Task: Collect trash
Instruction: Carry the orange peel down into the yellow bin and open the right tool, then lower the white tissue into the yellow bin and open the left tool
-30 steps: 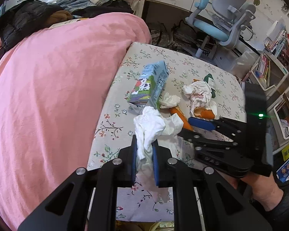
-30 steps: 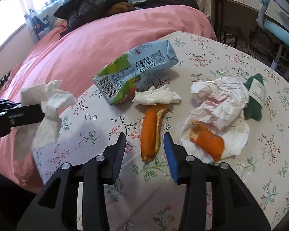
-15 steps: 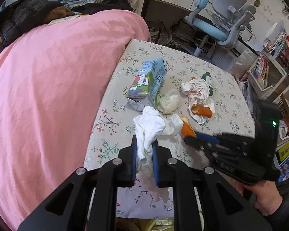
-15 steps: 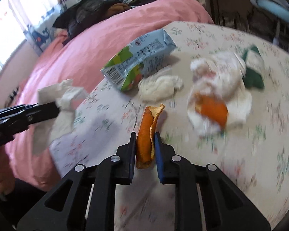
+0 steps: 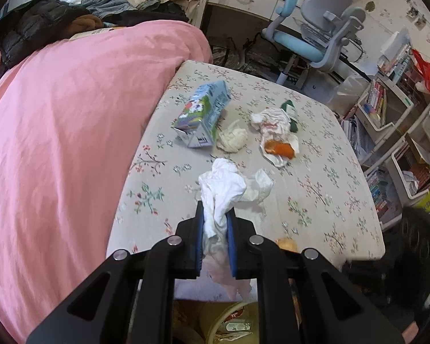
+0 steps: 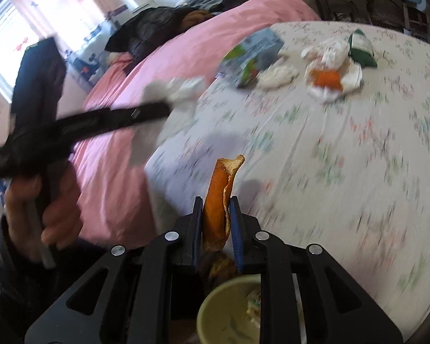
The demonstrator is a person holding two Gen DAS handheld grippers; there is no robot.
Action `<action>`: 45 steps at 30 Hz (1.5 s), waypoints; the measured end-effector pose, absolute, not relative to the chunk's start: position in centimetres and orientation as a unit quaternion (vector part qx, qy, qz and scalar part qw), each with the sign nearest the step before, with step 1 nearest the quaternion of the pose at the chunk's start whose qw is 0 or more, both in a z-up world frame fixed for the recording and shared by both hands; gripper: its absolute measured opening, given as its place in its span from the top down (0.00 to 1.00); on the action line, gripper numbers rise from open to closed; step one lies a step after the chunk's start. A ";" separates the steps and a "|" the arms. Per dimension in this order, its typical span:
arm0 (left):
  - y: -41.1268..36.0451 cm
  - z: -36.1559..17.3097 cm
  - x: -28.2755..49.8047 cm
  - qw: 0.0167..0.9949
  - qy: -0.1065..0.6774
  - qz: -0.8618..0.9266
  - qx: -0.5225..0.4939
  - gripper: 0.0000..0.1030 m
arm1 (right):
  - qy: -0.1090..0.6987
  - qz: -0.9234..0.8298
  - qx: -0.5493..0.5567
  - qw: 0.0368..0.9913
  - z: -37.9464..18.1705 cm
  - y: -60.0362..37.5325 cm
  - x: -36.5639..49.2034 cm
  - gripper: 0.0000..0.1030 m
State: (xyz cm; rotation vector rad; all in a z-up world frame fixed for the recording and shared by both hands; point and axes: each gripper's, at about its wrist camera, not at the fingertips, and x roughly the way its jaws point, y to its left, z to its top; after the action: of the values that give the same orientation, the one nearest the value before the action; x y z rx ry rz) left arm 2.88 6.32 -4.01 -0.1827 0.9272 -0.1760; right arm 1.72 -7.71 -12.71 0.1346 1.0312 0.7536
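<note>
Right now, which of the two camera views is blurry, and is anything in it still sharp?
Right wrist view: the floral table, the milk carton and the left claw are smeared by motion blur; only the right claw and its orange peel are crisp. Left wrist view: sharp throughout, with fisheye bending at the edges.

Pinched in the left gripper: soft, creased white paper tissue (image 5: pixel 223 189).
Clamped in the right gripper: curled orange peel strip (image 6: pixel 219 200), waxy outside, pithy matt inside.
Beyond both tools: floral cotton tablecloth (image 5: pixel 315 200), matt; glossy blue printed cardboard milk carton (image 5: pixel 203 114).
</note>
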 end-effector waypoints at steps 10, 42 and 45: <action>3.7 -4.5 -0.7 0.895 0.433 -0.090 -0.055 0.86 | 0.535 0.335 -0.015 0.776 -16.2 -7.9 -7.8 0.83; -5.9 -11.0 -10.8 0.852 0.499 -0.132 0.088 0.36 | 0.441 0.178 0.163 0.865 -13.1 -19.3 -7.4 0.30; -4.8 -10.4 -10.4 0.869 0.480 -0.100 0.071 0.33 | 0.441 0.173 0.154 0.867 -13.2 -19.0 -7.3 0.29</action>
State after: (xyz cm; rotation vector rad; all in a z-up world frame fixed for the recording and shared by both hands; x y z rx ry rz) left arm -10.36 -4.79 -10.39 0.1479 1.0035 -0.2087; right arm -7.29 -18.96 -13.22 0.3234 0.9234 0.3614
